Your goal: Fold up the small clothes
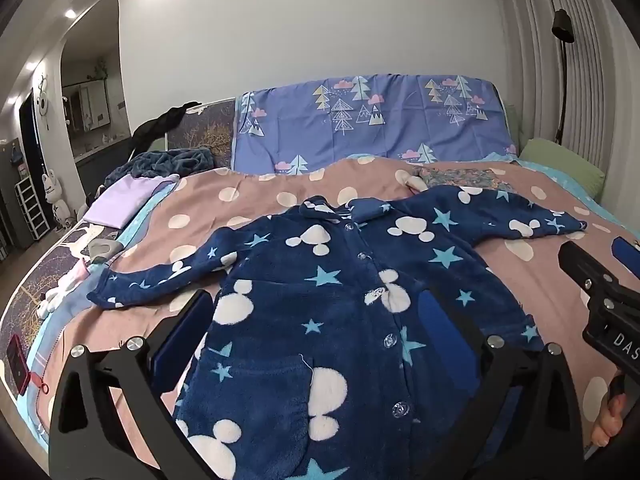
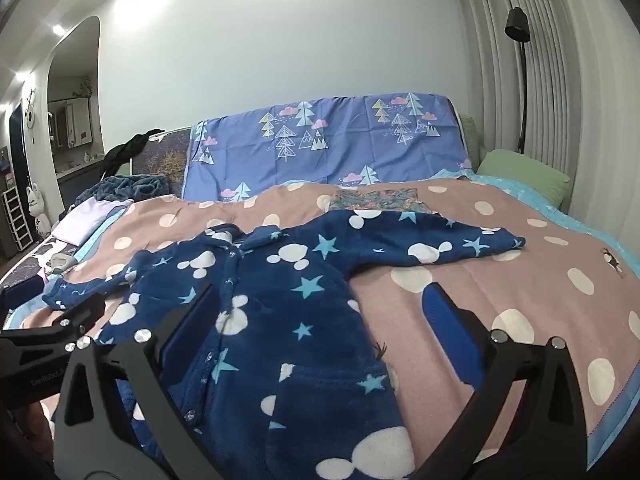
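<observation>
A small navy fleece jacket (image 1: 332, 292) with white mouse heads, light-blue stars and a buttoned front lies flat, face up, on the pink polka-dot blanket (image 1: 256, 196), sleeves spread left and right. It also shows in the right wrist view (image 2: 280, 280). My left gripper (image 1: 316, 312) is open and empty, hovering over the jacket's lower body. My right gripper (image 2: 320, 304) is open and empty over the jacket's right side edge; it also shows at the right edge of the left wrist view (image 1: 600, 280). The left gripper shows at the left edge of the right wrist view (image 2: 60, 328).
A folded floral cloth (image 2: 376, 199) lies beyond the jacket. A lilac folded garment (image 1: 120, 204) and a dark blue heap (image 1: 168, 160) sit at the far left. A purple tree-print sheet (image 1: 360, 128) covers the headboard. A green pillow (image 2: 524, 176) and floor lamp (image 2: 520, 60) stand right.
</observation>
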The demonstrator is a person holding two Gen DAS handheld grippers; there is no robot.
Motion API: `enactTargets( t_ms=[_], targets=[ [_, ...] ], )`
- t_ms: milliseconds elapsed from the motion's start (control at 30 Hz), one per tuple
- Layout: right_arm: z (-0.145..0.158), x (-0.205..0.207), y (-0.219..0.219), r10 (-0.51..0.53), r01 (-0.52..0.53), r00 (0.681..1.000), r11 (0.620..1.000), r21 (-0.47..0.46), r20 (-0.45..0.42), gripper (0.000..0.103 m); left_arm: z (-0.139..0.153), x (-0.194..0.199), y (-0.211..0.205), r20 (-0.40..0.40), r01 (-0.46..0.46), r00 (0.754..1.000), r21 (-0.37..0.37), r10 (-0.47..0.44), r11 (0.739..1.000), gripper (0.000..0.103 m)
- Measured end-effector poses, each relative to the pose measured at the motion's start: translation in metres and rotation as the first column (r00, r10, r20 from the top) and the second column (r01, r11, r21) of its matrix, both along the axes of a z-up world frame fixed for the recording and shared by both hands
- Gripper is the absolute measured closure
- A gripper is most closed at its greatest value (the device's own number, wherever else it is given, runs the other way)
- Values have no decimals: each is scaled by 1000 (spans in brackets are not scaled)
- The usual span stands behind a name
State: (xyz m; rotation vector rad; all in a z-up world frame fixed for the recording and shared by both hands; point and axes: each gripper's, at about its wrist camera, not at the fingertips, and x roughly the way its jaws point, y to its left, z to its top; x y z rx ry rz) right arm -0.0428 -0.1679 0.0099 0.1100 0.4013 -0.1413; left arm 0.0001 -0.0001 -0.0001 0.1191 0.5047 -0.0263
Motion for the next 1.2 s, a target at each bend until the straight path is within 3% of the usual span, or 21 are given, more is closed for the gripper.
enactTargets(
  t_ms=[167, 333, 667, 1200],
  targets=[
    [-3, 0, -1, 6, -7, 1000, 1000, -29, -13, 2, -1, 0, 1, 3, -7, 1000, -2, 7, 1000, 1],
    [-4, -1, 2, 0, -1, 1000, 999, -35, -17, 2, -24, -1, 3, -8, -6, 1000, -2, 6, 1000, 1],
    [-11, 2, 3, 0, -1, 999, 999, -33, -36, 2, -19, 2, -2, -43, -3, 999, 3, 3, 1000, 1],
    [-30, 17, -7, -55, 52, 986, 998, -28, -157, 2, -33, 10, -1, -59, 23, 998, -46, -26, 999, 1]
  ],
)
